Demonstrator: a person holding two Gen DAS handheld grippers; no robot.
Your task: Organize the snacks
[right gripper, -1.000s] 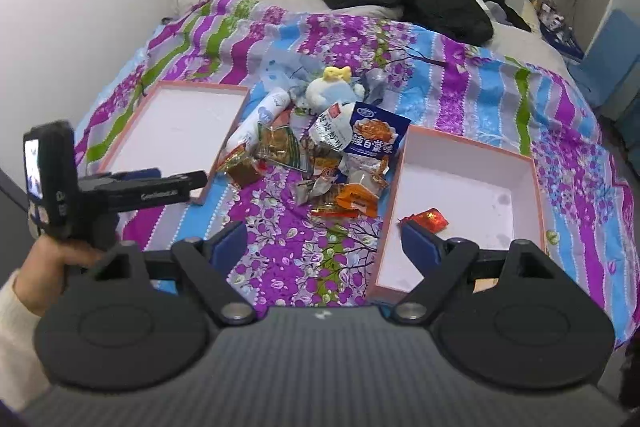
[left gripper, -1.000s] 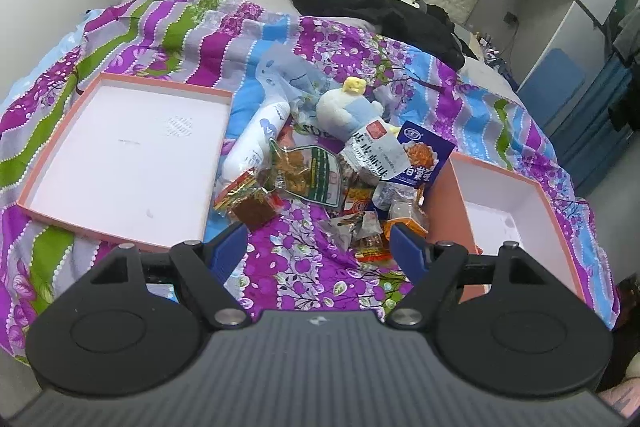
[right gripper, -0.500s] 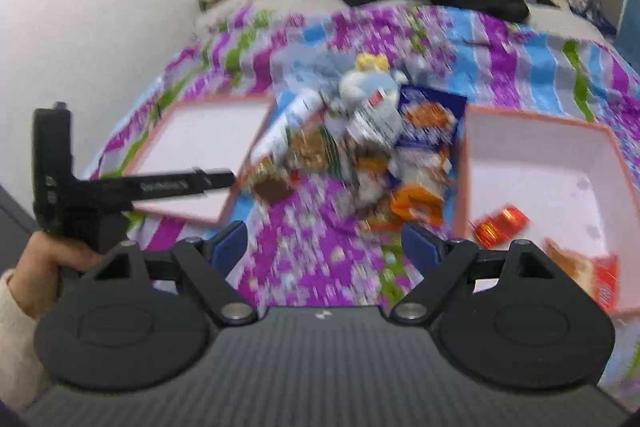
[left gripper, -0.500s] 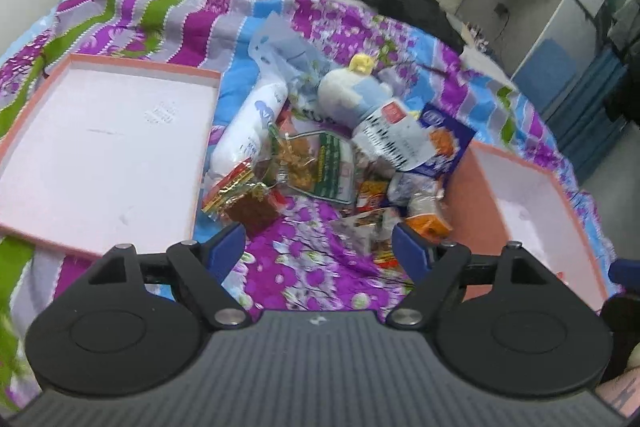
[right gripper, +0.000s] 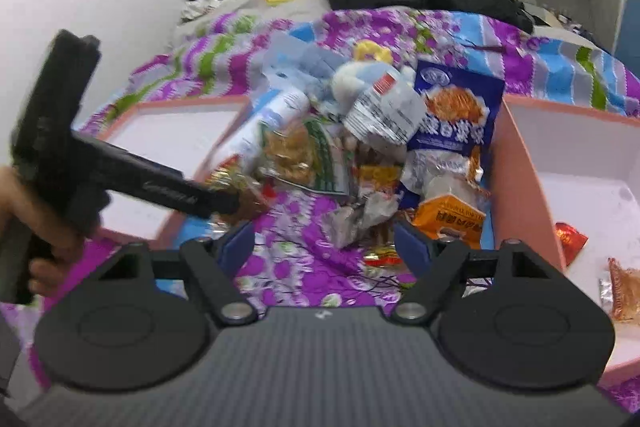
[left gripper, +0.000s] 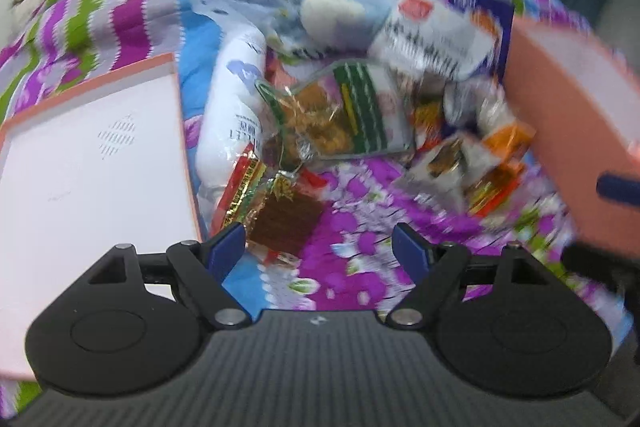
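Observation:
A heap of snack packets lies on the flowered bedspread between two pink boxes. My left gripper [left gripper: 319,245] is open, low over the bed, just short of a brown packet [left gripper: 286,221] and a red-gold packet [left gripper: 240,191]. A clear packet with a green stripe [left gripper: 344,113] lies beyond them. My right gripper [right gripper: 324,239] is open, just short of an orange packet [right gripper: 450,217] and a crumpled silver wrapper [right gripper: 360,217]. A blue snack bag [right gripper: 456,115] lies farther back. The left gripper also shows in the right wrist view [right gripper: 236,201], reaching into the heap.
The shallow pink box [left gripper: 24,131] lies left of the heap. The deeper pink box [right gripper: 516,183] stands at the right and holds a red packet [right gripper: 570,237] and an orange one [right gripper: 624,287]. A white bottle [left gripper: 236,107] and a plush toy [left gripper: 344,11] lie in the heap.
Both grippers have moved forward and down toward the snack heap. The left one now reaches the brown and red-gold packets. Both stay open.

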